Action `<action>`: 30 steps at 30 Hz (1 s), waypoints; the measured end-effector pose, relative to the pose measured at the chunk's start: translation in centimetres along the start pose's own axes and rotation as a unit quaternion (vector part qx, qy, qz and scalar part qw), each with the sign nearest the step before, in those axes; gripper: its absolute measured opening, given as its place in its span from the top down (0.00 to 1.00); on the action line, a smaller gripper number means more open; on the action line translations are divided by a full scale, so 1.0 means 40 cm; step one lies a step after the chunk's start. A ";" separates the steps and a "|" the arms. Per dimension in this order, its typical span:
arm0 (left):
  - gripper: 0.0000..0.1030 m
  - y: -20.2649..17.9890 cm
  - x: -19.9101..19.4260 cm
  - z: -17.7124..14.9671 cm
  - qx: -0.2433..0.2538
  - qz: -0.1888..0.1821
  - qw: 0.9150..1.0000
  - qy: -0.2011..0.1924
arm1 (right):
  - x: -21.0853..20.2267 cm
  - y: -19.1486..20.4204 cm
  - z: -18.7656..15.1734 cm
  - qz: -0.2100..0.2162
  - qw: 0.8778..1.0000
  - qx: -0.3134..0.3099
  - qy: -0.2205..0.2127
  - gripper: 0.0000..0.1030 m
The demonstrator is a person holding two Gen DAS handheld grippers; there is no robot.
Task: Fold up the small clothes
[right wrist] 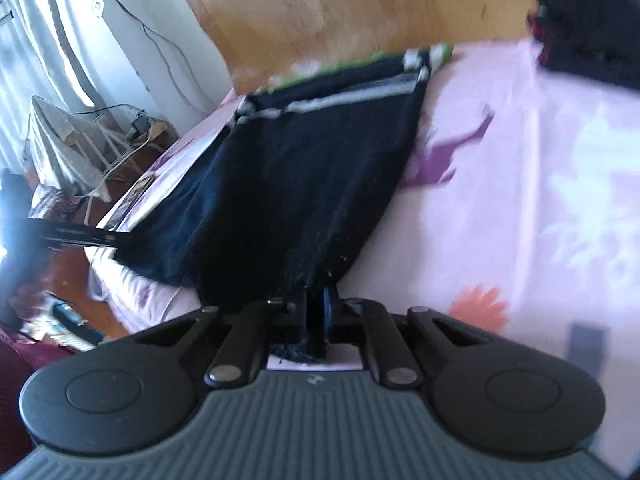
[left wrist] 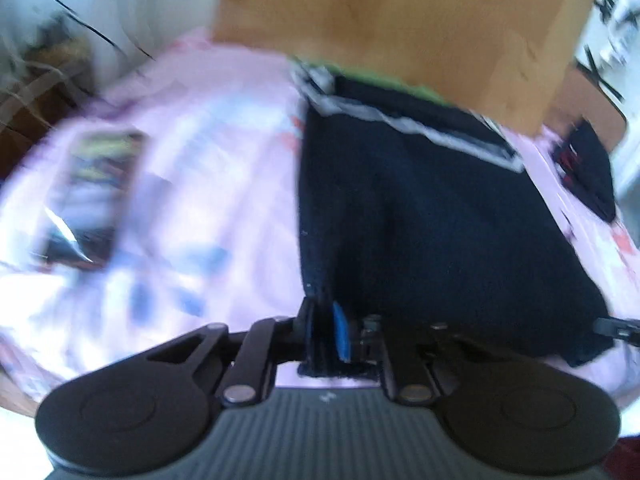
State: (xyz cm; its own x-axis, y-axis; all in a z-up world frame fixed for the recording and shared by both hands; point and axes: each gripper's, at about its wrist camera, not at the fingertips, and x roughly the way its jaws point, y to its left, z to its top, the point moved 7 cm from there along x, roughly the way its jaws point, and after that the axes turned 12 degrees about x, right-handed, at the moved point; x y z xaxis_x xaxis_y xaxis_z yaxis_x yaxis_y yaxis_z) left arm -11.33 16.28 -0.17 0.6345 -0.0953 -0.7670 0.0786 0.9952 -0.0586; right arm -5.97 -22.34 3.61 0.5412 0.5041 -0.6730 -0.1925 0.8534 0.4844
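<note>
On the bed's pink floral sheet [right wrist: 520, 184] we see dark navy shorts [left wrist: 420, 208] spread flat, waistband toward the wooden headboard [left wrist: 400, 20]. Our left tool [left wrist: 326, 332] and right tool [right wrist: 316, 312] each clench a hem corner. No writing is legible through the blur.

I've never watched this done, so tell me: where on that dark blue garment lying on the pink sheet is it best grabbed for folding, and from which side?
By the two near corners of the dark blue garment, coming from the hem end opposite its white-striped waistband. It lies flat, so pinched corners keep that edge straight. The left gripper and right gripper are shut on them.
</note>
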 end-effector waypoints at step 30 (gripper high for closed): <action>0.91 0.094 0.060 0.283 -0.082 -0.109 0.988 -0.078 | -0.010 -0.005 0.245 0.072 0.994 0.059 -0.053 0.90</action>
State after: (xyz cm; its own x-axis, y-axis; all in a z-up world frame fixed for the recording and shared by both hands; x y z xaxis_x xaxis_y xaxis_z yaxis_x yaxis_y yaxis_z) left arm -0.79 19.52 4.99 0.7286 -0.2968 -0.6173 0.1082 0.9398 -0.3243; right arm 1.86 -24.02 9.25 0.6001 0.5972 -0.5322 -0.1805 0.7492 0.6372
